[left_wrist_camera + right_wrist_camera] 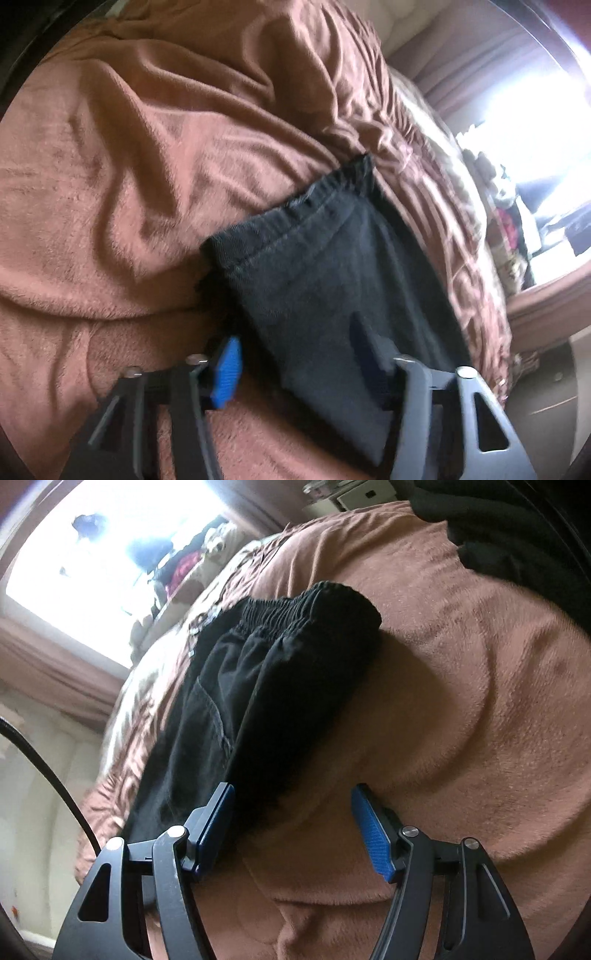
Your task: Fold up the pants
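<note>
The black pants (314, 258) lie folded lengthwise on a brown fleece blanket (129, 184), with the elastic waistband (332, 184) at the far end. My left gripper (295, 332) straddles their near end. Its left blue pad (227, 369) is just off the pants' left edge and its right finger (364, 343) is over the black cloth, with no visible pinch. In the right wrist view the pants (258, 686) run away from me to the gathered waistband (306, 609). My right gripper (291, 788) is open, its left pad (218, 827) against the pants' near right edge and its right pad (373, 838) over bare blanket.
The blanket (461, 701) covers a bed and is rumpled into ridges. A dark garment (498, 528) lies at the bed's far right. Beyond the bed are a bright window (110, 554), a curtain (55, 664) and a cluttered shelf (517, 221). A black cable (48, 775) hangs at left.
</note>
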`<state>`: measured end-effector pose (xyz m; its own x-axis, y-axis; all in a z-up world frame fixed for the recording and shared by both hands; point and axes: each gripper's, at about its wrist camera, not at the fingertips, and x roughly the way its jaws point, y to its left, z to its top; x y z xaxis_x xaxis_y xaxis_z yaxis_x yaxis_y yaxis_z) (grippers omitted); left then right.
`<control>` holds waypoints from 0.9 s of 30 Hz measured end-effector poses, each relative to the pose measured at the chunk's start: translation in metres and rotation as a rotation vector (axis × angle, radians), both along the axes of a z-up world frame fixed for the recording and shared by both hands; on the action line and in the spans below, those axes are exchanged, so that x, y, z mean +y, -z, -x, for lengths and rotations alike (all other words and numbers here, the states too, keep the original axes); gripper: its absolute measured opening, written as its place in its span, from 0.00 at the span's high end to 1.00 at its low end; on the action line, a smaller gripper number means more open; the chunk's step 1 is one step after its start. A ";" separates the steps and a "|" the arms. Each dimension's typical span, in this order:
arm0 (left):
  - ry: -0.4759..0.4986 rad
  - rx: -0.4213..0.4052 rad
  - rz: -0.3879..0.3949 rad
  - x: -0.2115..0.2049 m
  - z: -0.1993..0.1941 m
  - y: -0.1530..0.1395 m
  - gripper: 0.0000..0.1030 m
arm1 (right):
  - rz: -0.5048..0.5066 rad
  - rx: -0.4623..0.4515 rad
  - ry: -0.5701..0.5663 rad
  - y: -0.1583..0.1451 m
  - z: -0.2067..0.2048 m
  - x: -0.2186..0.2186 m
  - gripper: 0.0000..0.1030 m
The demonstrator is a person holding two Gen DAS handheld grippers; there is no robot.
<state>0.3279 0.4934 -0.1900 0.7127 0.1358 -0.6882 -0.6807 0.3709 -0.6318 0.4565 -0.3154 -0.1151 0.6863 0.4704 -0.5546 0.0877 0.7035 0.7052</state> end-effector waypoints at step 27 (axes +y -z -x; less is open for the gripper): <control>-0.057 -0.046 0.003 0.018 -0.005 -0.019 0.97 | 0.017 -0.040 0.086 -0.010 -0.054 0.018 0.85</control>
<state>0.3334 0.5119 -0.1705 0.7345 0.1747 -0.6557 -0.6710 0.3306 -0.6636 0.5105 -0.2978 -0.1053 0.7453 0.3992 -0.5339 0.1207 0.7068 0.6970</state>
